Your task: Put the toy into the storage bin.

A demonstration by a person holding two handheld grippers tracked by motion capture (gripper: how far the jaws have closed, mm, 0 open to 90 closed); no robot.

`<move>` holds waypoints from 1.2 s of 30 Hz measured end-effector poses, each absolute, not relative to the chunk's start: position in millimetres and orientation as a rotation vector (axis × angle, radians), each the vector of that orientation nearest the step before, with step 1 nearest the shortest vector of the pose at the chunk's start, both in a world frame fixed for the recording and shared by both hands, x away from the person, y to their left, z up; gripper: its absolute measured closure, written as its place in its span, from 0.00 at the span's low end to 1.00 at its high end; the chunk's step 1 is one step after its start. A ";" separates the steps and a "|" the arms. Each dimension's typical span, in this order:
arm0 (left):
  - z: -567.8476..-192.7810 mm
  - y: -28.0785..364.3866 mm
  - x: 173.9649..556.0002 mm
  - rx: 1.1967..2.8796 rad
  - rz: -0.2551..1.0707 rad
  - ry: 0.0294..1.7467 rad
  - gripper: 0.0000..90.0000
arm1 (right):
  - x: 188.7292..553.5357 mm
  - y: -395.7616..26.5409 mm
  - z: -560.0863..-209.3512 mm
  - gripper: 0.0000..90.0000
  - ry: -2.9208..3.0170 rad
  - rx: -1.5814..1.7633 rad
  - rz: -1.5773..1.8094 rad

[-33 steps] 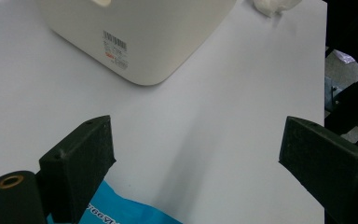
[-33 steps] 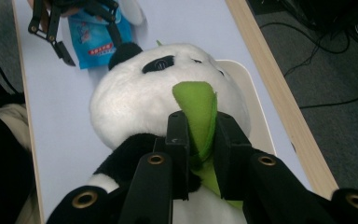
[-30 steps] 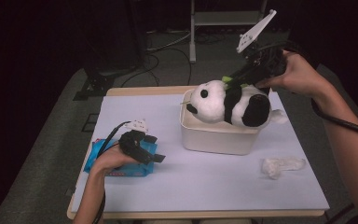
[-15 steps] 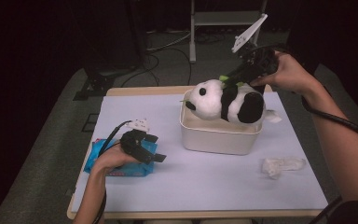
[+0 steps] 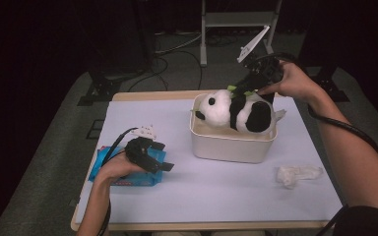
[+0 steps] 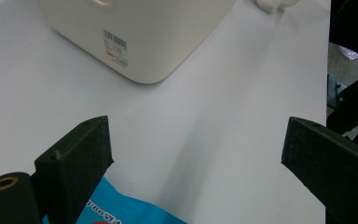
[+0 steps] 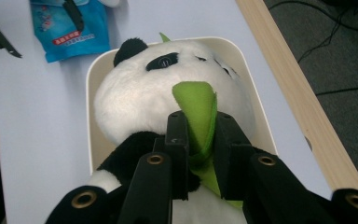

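The panda lies in the bin; a packet lies left, a wad right, on the surface.

open claw, blue packet, cream bin

The panda toy sits half sunk in the cream bin, its lower body hidden behind the wall. Print on the bin's label is too small to read. The blue packet is cut off by the left gripper view's bottom edge, partly behind a jaw. The white crumpled thing is too blurred to identify.
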State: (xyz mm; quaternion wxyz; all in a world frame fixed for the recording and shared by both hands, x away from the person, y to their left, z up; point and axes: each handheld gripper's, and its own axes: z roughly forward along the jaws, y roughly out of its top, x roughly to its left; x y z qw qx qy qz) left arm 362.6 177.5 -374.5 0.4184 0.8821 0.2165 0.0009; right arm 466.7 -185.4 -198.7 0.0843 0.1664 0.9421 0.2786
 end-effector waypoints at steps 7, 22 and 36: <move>-375.8 175.0 360.9 2.223 -0.004 0.541 0.08 | 471.6 -189.6 -216.6 0.85 2.834 0.526 0.831; -374.6 174.4 359.3 2.225 0.006 0.541 0.08 | 479.2 -179.7 -255.7 0.85 2.886 0.536 0.819; -375.9 173.2 360.3 2.228 -0.010 0.537 0.08 | 478.0 -173.3 -289.4 0.84 2.937 0.549 0.791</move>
